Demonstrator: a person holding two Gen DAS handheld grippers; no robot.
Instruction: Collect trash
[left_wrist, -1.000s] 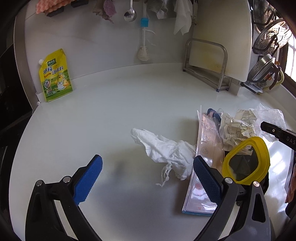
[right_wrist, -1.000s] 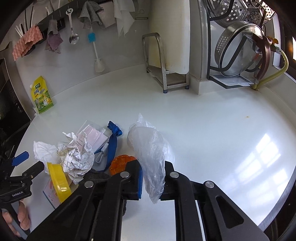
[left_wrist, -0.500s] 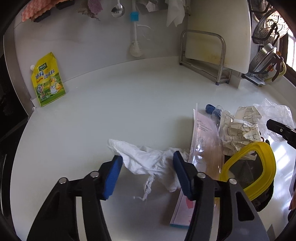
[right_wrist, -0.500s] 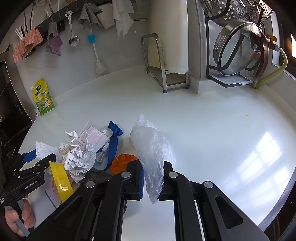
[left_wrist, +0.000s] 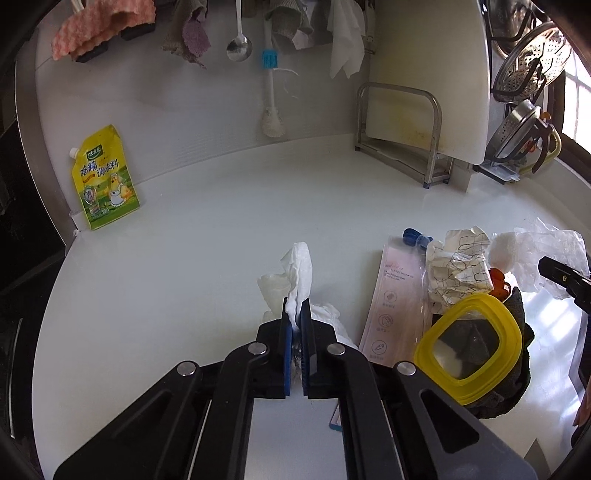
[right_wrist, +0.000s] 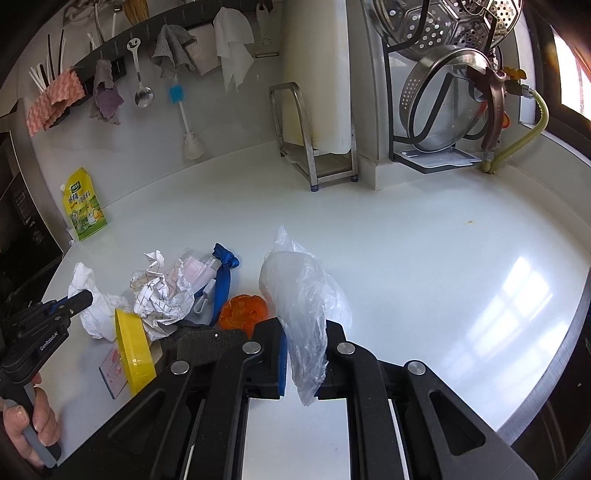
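My left gripper (left_wrist: 295, 314) is shut on a crumpled white tissue (left_wrist: 301, 269) on the white counter; it also shows in the right wrist view (right_wrist: 79, 301), with the tissue (right_wrist: 88, 291). My right gripper (right_wrist: 304, 332) is shut on a clear plastic bag (right_wrist: 301, 291), seen at the right edge of the left wrist view (left_wrist: 550, 251). Between them lie crumpled printed paper (left_wrist: 454, 271), a flat pink packet (left_wrist: 391, 310), a blue strap (right_wrist: 223, 280), orange peel (right_wrist: 242, 312) and a yellow-rimmed lid (left_wrist: 469, 343) on a dark cloth (right_wrist: 199, 343).
A yellow seasoning pouch (left_wrist: 105, 181) leans on the back wall at left. A steel rack with a white cutting board (left_wrist: 424, 92) stands at the back right, with strainers (right_wrist: 443, 92) beyond. Utensils and cloths hang on the wall. The counter edge (right_wrist: 554, 365) curves at right.
My left gripper moved forward over the tissue and shut on it, and the tissue's end now stands up. My right gripper stayed shut on the bag, almost still.
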